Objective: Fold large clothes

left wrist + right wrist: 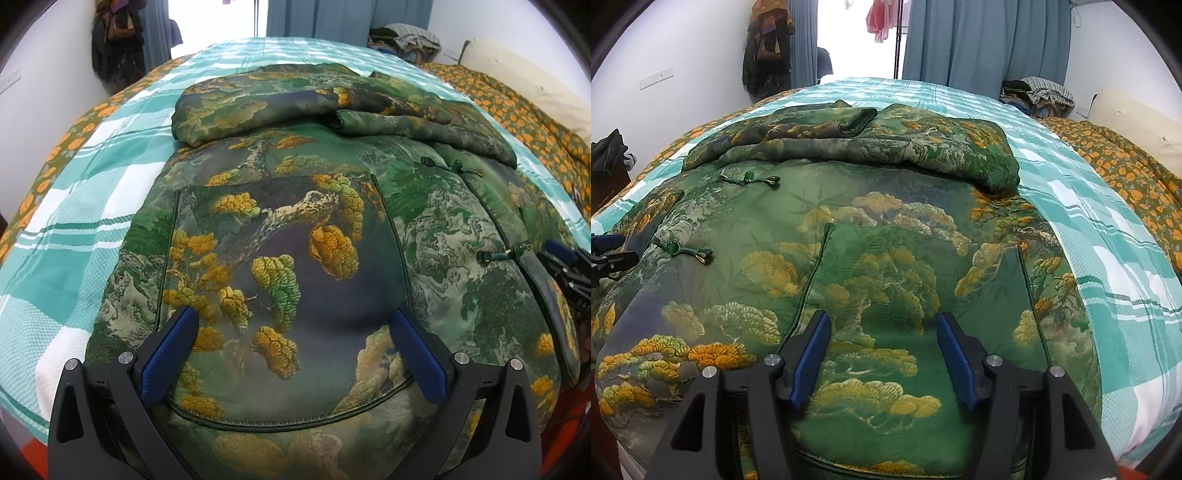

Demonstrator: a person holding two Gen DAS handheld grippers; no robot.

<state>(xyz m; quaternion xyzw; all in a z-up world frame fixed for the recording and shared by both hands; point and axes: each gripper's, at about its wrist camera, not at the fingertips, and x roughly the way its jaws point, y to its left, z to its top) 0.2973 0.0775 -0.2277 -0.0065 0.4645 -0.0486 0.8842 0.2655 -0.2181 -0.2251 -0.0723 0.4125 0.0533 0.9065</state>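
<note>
A padded green jacket (295, 221) printed with pine trees lies flat on the bed, front side up. Both sleeves (295, 99) are folded across its far part. My left gripper (293, 314) is open above the patch pocket (288, 258) near the hem, with only flat cloth under its blue pads. In the right wrist view the jacket (886, 240) fills the middle, and my right gripper (883, 316) stands open over the other pocket (916, 277). Knot buttons (683, 251) run down the front between the two grippers. Each gripper shows at the edge of the other's view.
A teal plaid sheet (1108, 240) covers the bed under the jacket. An orange-flowered quilt (1126, 166) lies along the right side, with a pile of clothes (1038, 92) at the far corner. Coats (764, 48) hang on the back wall beside blue curtains (979, 37).
</note>
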